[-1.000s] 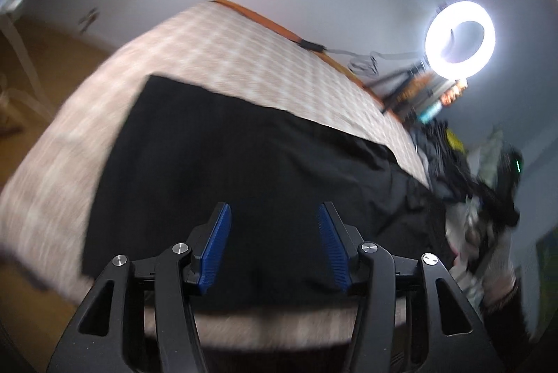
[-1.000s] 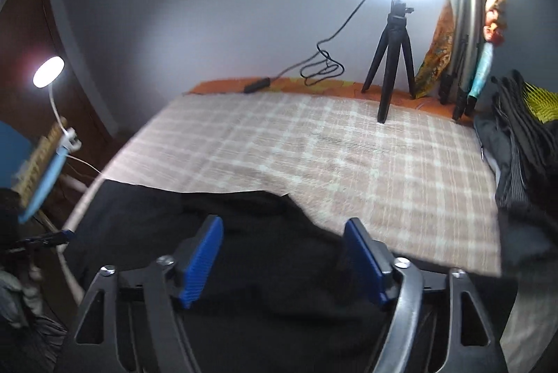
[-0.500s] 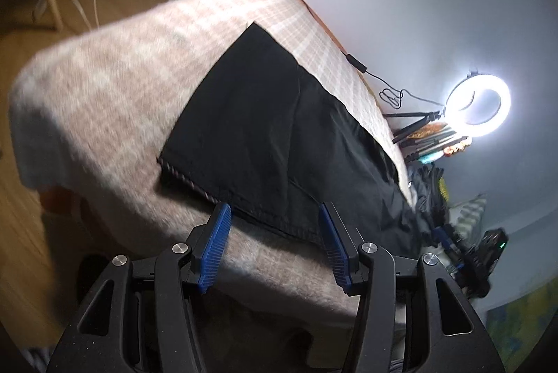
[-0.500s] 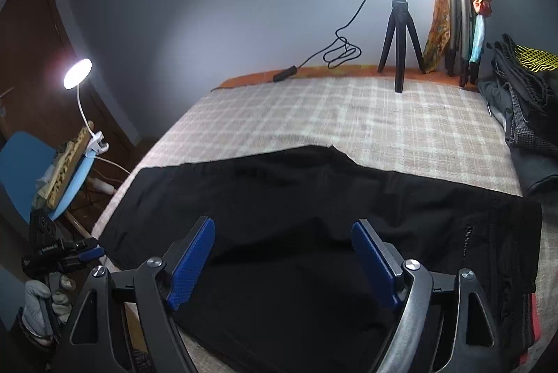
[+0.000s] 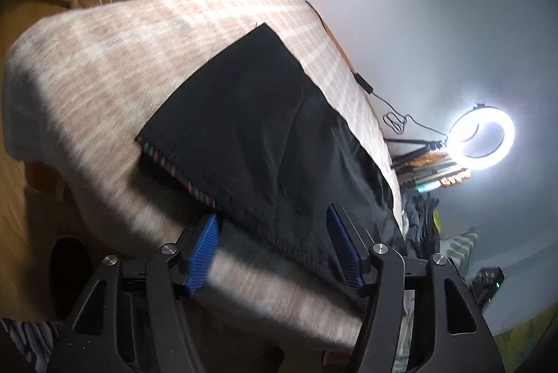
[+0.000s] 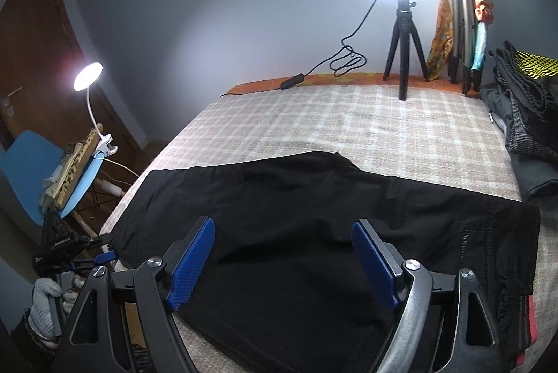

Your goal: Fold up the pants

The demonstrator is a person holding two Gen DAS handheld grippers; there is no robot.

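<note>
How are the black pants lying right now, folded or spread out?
Folded once lengthwise, it seems: the black pants lie flat as one long band across the checked blanket, not yet folded shorter.

blanket [image 5: 104,87] motion-blurred, pants [image 6: 516,331] waistband cut off at edge

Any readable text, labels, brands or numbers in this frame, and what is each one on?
No text here can be read with confidence.
Left gripper, seen in the right wrist view: a pale printed line on its black body, too small and blurred to read.
Black pants: a small pale mark near the waistband end, unreadable.
Objects beside the ring light: orange patterned marks, too blurred to tell whether they are letters.
</note>
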